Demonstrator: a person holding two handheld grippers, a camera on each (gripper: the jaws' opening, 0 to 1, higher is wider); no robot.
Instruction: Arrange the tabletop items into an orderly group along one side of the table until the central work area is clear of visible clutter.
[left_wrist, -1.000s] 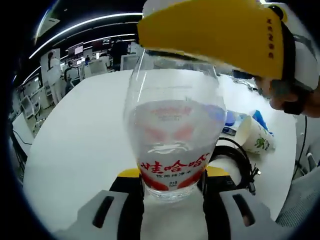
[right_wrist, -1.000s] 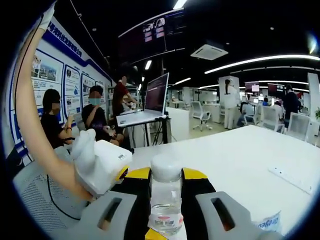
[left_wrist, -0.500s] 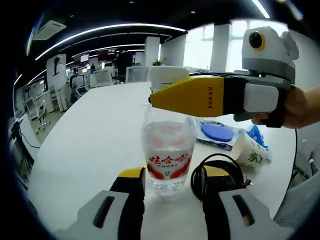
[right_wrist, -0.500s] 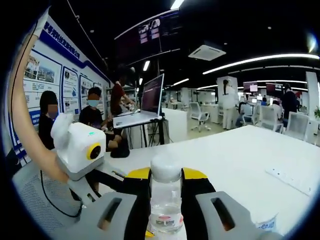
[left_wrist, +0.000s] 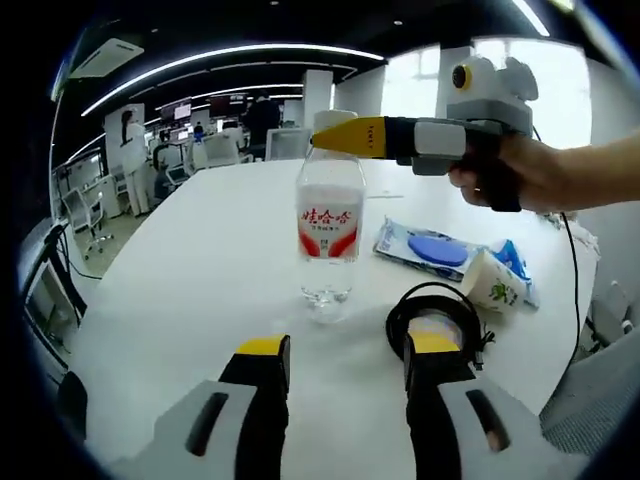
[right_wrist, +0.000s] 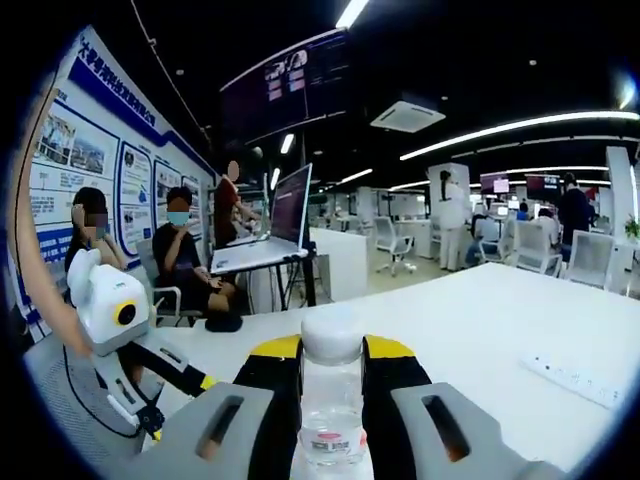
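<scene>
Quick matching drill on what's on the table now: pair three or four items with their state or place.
Things:
1. clear plastic water bottle with red label
2. white paper cup with green print
3. coiled black cable
4. blue plastic packet

States:
a. lying on its side
b. gripped at the neck by the right gripper
c. flat on the white table, behind the cup
d. looped just beyond the left gripper

Pairs: 1-b, 2-a, 3-d, 4-c
</scene>
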